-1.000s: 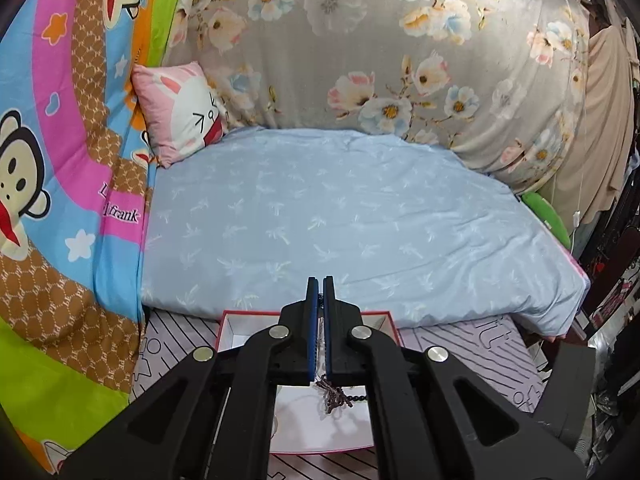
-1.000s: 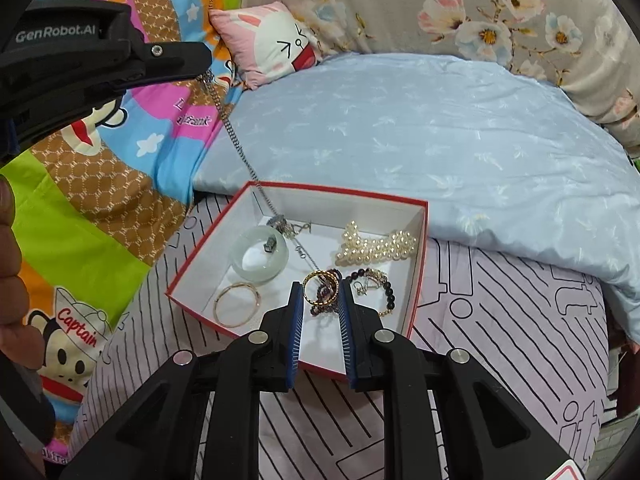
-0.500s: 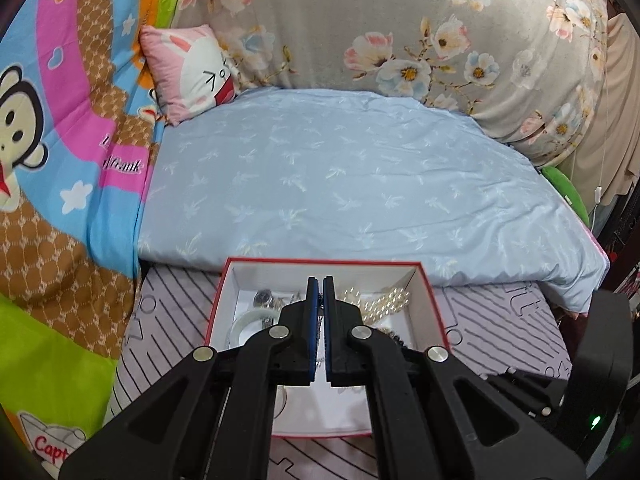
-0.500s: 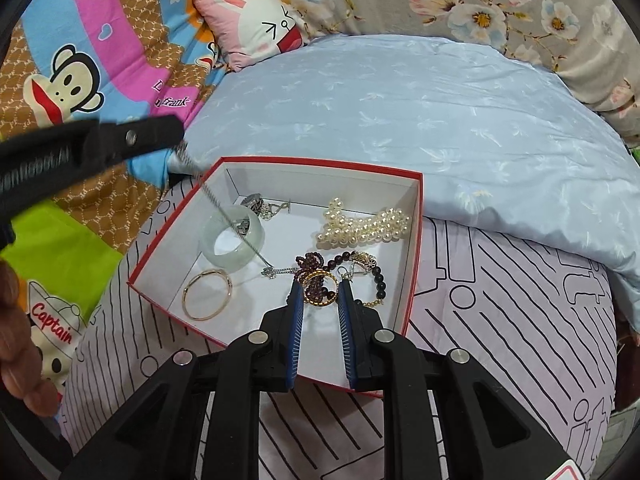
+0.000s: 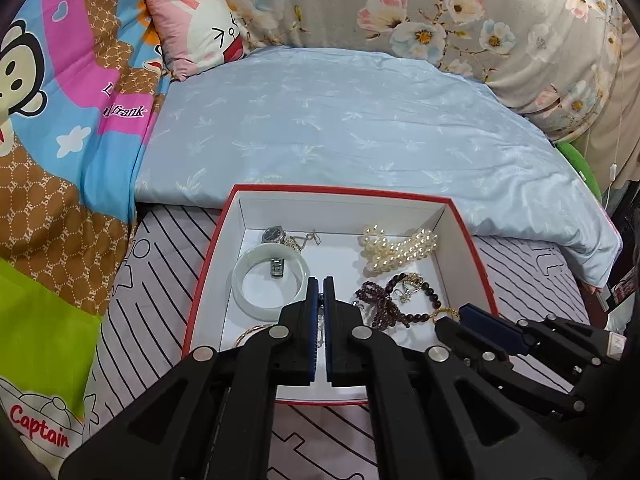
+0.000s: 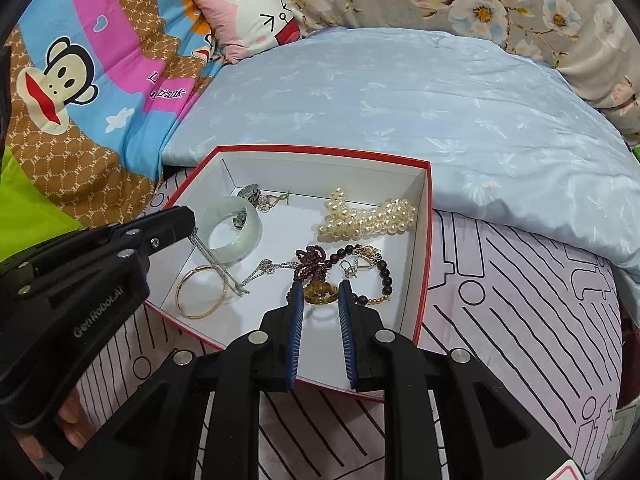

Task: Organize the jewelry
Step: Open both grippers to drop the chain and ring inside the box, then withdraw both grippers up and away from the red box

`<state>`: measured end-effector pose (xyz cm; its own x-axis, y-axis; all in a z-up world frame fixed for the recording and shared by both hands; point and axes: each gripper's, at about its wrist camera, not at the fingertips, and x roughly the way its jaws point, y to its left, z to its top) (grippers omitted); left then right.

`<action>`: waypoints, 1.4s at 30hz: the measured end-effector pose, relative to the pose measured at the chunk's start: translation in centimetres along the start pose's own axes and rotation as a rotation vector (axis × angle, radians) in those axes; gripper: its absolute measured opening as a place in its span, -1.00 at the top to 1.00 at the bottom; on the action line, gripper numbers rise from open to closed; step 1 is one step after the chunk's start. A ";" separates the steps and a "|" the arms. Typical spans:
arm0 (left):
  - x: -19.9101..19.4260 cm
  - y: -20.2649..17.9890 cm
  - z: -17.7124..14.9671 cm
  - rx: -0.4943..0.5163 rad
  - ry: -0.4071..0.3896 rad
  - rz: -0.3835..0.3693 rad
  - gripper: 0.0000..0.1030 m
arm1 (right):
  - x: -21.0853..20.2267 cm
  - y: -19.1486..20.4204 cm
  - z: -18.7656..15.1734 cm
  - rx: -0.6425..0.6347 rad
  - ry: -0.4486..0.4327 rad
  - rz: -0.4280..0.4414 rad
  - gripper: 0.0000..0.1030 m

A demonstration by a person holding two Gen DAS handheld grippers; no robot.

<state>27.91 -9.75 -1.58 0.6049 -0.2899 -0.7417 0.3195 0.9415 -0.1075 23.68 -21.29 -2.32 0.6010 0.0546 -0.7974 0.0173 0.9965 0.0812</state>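
Jewelry sits in the box [image 6: 424, 240]; my left tool [image 5: 319, 292] pinches the chain [image 6: 218, 266] to lay it inside, right tool [image 6: 319, 294] spread over the ring [image 6: 320, 293].

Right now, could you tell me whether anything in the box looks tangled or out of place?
Yes: the dark beads are knotted with a silver chain, which the left claw holds, trailing across the gold bangle.

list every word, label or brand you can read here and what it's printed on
"GenRobot.AI": on the black body of the left gripper.
"Captain": red letters on the colourful cartoon monkey blanket.
"frank": white script on the same blanket's pink band; the letters before it are cut by a fold.
"PF": repeated small monogram on the blanket's brown patches.
Large outlined letters on the pale pink line-patterned sheet: too partial to read.
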 end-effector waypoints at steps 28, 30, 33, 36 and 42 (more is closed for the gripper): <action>-0.1 0.4 -1.7 -0.007 0.000 0.084 -0.15 | -1.5 -1.0 -0.9 0.042 -0.028 -0.029 0.27; -0.3 0.4 -2.0 -0.005 0.002 0.091 -0.15 | -1.8 -1.0 -1.1 0.045 -0.032 -0.033 0.25; -0.6 0.4 -2.4 -0.005 0.006 0.097 -0.15 | -2.3 -0.8 -1.6 0.052 -0.035 -0.035 0.18; -1.0 0.3 -3.0 -0.007 0.014 0.100 -0.15 | -2.8 -0.6 -2.2 0.062 -0.036 -0.036 0.15; -2.0 0.0 -4.6 -0.007 0.023 0.115 -0.17 | -4.2 0.0 -3.6 0.070 -0.045 -0.060 0.05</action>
<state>23.29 -8.39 -3.11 0.6206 -0.1757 -0.7642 0.2434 0.9696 -0.0253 18.27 -21.34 -1.12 0.6324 -0.0091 -0.7746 0.1085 0.9911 0.0770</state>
